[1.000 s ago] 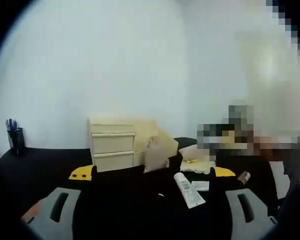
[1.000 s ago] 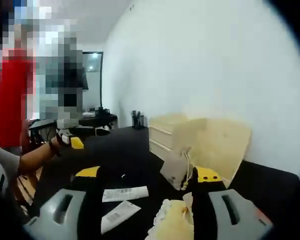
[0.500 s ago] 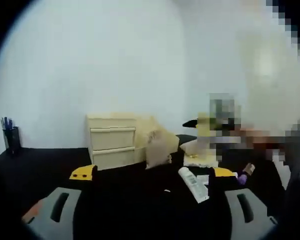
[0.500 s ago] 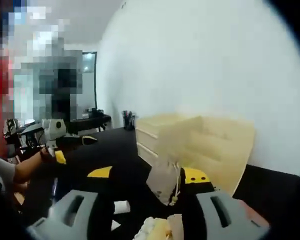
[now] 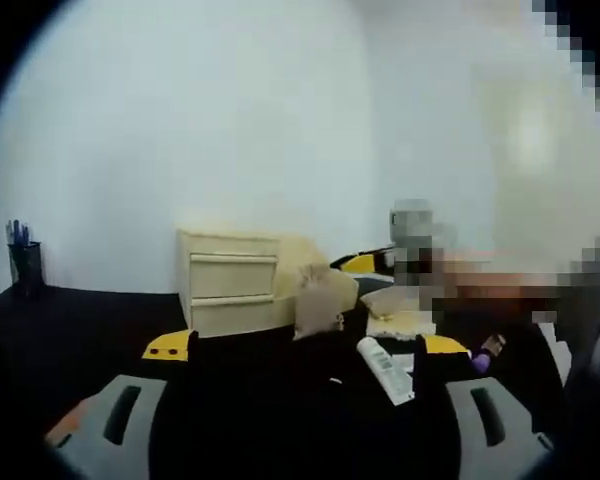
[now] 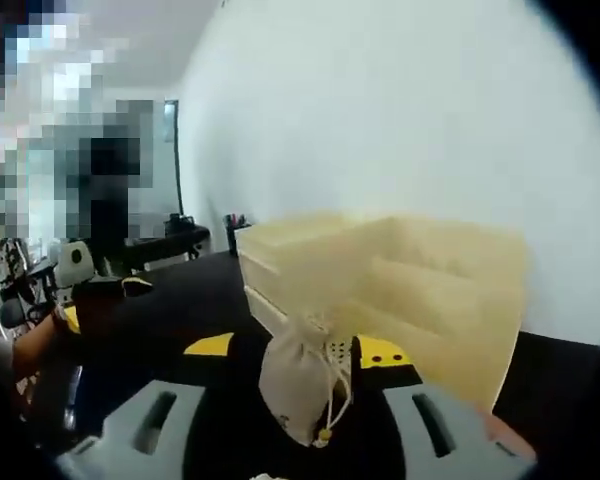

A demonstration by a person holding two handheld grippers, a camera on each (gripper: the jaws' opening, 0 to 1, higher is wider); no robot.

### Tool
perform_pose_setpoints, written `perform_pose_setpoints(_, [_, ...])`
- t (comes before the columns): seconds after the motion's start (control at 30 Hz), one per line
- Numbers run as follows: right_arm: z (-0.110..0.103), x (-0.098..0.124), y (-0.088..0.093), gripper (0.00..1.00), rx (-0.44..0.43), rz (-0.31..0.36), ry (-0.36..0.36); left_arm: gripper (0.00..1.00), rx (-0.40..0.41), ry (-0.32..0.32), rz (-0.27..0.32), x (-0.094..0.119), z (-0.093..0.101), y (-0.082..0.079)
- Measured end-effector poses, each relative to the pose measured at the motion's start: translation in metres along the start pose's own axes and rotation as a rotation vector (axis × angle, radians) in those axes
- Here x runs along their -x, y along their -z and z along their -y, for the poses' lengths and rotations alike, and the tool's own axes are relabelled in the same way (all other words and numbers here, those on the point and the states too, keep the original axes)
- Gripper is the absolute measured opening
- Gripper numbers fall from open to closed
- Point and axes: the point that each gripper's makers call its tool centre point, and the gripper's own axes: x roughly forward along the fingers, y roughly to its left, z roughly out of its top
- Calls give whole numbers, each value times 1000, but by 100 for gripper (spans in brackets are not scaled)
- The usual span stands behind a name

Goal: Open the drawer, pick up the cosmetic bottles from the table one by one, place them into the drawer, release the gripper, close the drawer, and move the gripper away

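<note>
The cream drawer unit (image 5: 230, 292) stands at the far side of the black table (image 5: 70, 330) against the white wall, its two drawer fronts flush and shut, so the first step, opening a drawer, looks not yet done. In the right gripper view the same boxy, matt, wood-like unit (image 6: 380, 290) sits just beyond the jaws. A white cosmetic tube (image 5: 384, 368) with printed labelling lies flat on the table, nearer and to the right of the unit, and a small bottle with a purple end (image 5: 485, 350) lies further right; neither is in a drawer, so all the picking and placing is left. A soft beige drawstring pouch (image 6: 298, 385) slumps between the right gripper's jaws, apparently untouched. The left gripper (image 5: 300, 420) is spread wide and empty; the right gripper (image 6: 290, 425) likewise stands wide, gripping nothing.
</note>
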Motion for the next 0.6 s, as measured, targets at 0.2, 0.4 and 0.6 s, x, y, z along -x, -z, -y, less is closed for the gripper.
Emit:
perform_pose_setpoints(0.2, [10,-10,1,34,-13,-16,-3,82,7,1,-14,-2,-3,4])
perform_pose_setpoints(0.4, [15,-20,6,31,-10,-41,3,82,0,9,-19,-3,-5,4])
perform_pose_setpoints(0.6, [17,-32,12,28,-24,-64,-5,82,-1,6,-20,-3,-9,2])
